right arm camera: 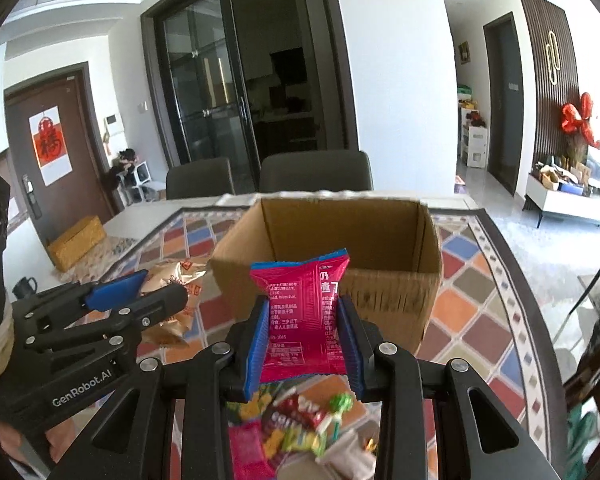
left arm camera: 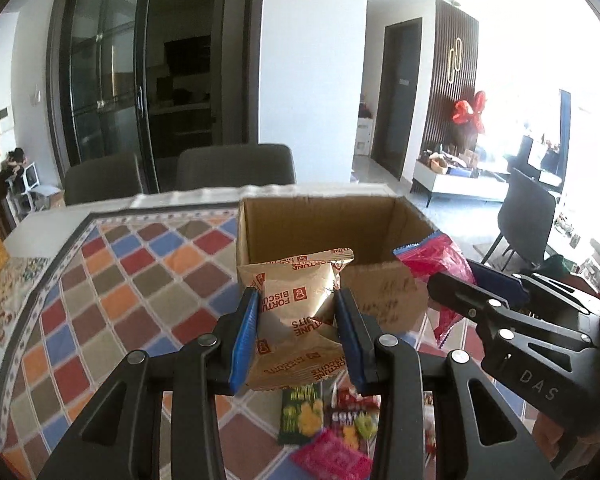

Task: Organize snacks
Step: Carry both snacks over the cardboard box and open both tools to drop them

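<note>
An open cardboard box (left arm camera: pixel 380 300) (right arm camera: pixel 384 296) stands on the patterned table cover. My left gripper (left arm camera: pixel 296 300) is shut on a tan Fortune Biscuits packet (left arm camera: pixel 296 312) and holds it just before the box's near wall; the packet also shows in the right wrist view (right arm camera: pixel 176 284). My right gripper (right arm camera: pixel 302 308) is shut on a pink snack packet (right arm camera: pixel 300 320), held in front of the box; the packet shows in the left wrist view (left arm camera: pixel 440 268) to the right of the box. Loose snack packets (left arm camera: pixel 324 416) (right arm camera: pixel 296 420) lie below both grippers.
The colourful diamond-patterned cover (left arm camera: pixel 120 280) (right arm camera: pixel 480 300) spreads over the table. Two grey chairs (left arm camera: pixel 236 168) (right arm camera: pixel 312 172) stand behind the far edge. A yellow box (right arm camera: pixel 76 244) and a dark mug (right arm camera: pixel 24 286) sit at the left.
</note>
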Demonstrator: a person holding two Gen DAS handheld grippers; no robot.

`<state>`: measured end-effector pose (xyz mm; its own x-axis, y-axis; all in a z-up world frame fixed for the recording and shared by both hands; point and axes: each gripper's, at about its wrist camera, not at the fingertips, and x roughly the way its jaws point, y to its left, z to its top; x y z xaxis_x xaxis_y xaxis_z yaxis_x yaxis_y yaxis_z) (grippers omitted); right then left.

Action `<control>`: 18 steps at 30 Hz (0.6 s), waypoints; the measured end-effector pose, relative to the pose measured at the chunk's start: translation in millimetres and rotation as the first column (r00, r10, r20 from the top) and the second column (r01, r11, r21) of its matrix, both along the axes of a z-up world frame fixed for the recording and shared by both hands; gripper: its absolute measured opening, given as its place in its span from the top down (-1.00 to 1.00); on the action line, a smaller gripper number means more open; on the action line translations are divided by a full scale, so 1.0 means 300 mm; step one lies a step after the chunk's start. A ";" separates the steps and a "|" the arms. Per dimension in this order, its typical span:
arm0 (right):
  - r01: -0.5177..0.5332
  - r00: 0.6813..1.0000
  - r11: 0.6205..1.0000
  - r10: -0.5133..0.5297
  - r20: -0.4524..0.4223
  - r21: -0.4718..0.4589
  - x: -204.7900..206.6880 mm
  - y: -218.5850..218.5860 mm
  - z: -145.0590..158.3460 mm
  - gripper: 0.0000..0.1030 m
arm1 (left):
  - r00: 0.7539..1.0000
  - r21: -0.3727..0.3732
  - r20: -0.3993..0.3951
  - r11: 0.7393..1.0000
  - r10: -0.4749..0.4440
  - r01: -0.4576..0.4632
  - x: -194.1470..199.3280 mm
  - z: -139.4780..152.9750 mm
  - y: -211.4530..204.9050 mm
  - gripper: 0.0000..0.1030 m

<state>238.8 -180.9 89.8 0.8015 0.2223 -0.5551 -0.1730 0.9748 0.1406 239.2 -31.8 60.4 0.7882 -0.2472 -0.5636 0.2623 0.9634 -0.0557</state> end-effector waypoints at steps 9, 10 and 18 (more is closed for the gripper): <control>0.012 1.000 1.000 -0.012 0.004 0.006 0.137 -0.018 0.060 0.33 | 1.000 0.048 0.018 0.999 -0.006 0.005 0.129 0.076 -0.036 0.25; 0.016 1.000 1.000 -0.016 0.002 0.006 0.154 -0.020 0.066 0.33 | 1.000 0.048 0.010 0.999 -0.009 0.008 0.156 0.082 -0.039 0.25; 0.020 1.000 0.998 -0.021 -0.019 -0.059 0.280 -0.025 0.084 0.33 | 0.998 0.056 -0.064 0.998 -0.026 0.030 0.325 0.074 -0.075 0.25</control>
